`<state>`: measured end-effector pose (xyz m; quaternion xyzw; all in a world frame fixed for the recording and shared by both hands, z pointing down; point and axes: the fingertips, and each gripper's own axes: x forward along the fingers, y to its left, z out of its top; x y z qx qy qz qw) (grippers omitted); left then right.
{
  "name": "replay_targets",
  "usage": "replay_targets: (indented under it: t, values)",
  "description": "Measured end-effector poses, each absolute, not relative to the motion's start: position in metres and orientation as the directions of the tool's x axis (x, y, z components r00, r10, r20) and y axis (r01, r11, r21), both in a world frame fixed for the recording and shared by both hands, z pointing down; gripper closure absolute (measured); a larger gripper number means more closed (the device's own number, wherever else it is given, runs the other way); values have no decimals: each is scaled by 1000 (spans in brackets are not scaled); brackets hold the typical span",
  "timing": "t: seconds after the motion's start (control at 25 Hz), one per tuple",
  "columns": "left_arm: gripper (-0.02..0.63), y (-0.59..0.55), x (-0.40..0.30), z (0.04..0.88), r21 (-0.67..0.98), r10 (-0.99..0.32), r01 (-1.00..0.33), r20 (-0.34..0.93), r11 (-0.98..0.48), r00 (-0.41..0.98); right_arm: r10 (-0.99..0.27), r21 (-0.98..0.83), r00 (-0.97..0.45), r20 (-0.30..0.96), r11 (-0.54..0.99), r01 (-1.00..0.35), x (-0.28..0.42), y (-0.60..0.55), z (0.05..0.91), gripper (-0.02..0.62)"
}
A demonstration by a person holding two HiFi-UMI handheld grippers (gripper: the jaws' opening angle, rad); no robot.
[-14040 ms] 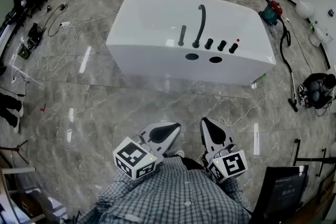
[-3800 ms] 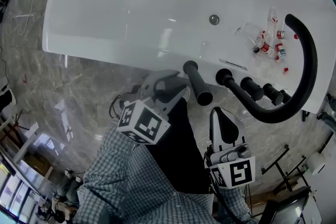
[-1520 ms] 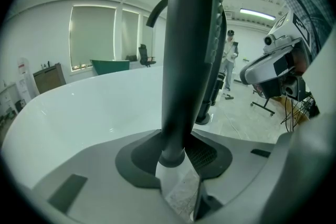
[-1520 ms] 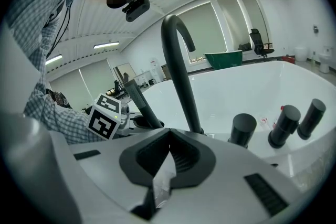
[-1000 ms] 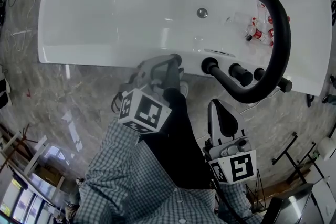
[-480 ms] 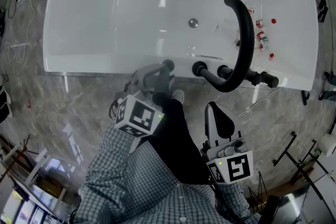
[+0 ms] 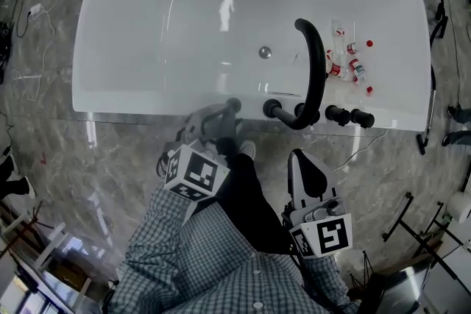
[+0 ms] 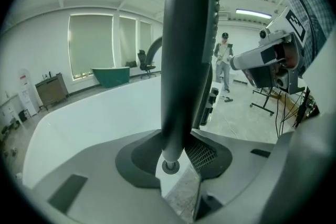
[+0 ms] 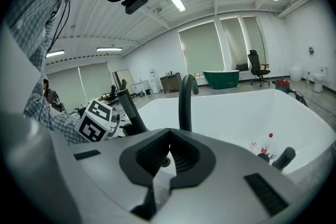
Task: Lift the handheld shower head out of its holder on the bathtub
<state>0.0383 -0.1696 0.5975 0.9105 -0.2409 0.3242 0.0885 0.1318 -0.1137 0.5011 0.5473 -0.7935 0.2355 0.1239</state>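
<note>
The white bathtub (image 7: 184,26) fills the top of the head view, with a black arched spout (image 7: 315,70) and black knobs (image 7: 346,115) on its near rim. My left gripper (image 7: 217,120) sits at that rim, shut on the black handheld shower head (image 7: 231,108). In the left gripper view the shower head (image 8: 185,50) runs upright between the jaws of my left gripper (image 8: 178,165), and its round lower end shows there. The holder is hidden. My right gripper (image 7: 298,158) hangs back by my body. Seen in its own view, the right gripper (image 9: 167,157) is shut on nothing.
Several small red-capped bottles (image 7: 347,62) lie inside the tub at the right, near the drain (image 7: 264,51). Grey marble floor (image 7: 44,143) surrounds the tub, with cables at the left and stands at the lower right. A person (image 8: 224,60) stands far off.
The head view has drawn back, so the tub looks smaller and sits higher. My left gripper stays shut on the shower head at the rim. The right gripper has hardly moved.
</note>
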Motion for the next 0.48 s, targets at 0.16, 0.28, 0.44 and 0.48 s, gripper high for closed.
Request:
replay_targets:
  t: [0.16,0.28,0.44,0.48]
  values:
    - [465,-170,38,578,6,-389,-502,625,-865,677,-820,-224,-367,439,296,-929,132,-116,482,580]
    - [465,-168,36,563,7,-395,-508,620,-861,678,-831,-215,-363,421,298,-930,134,-118,467,580]
    - [465,-168,32,543,16,-408,-525,610,-851,679,-842,-203,-355,407,296,-934,140,-121,451,580]
    - [465,-168,31,538,10,-408,-522,611,-853,678,-844,-200,-352,404,294,-935,141,-123,447,580]
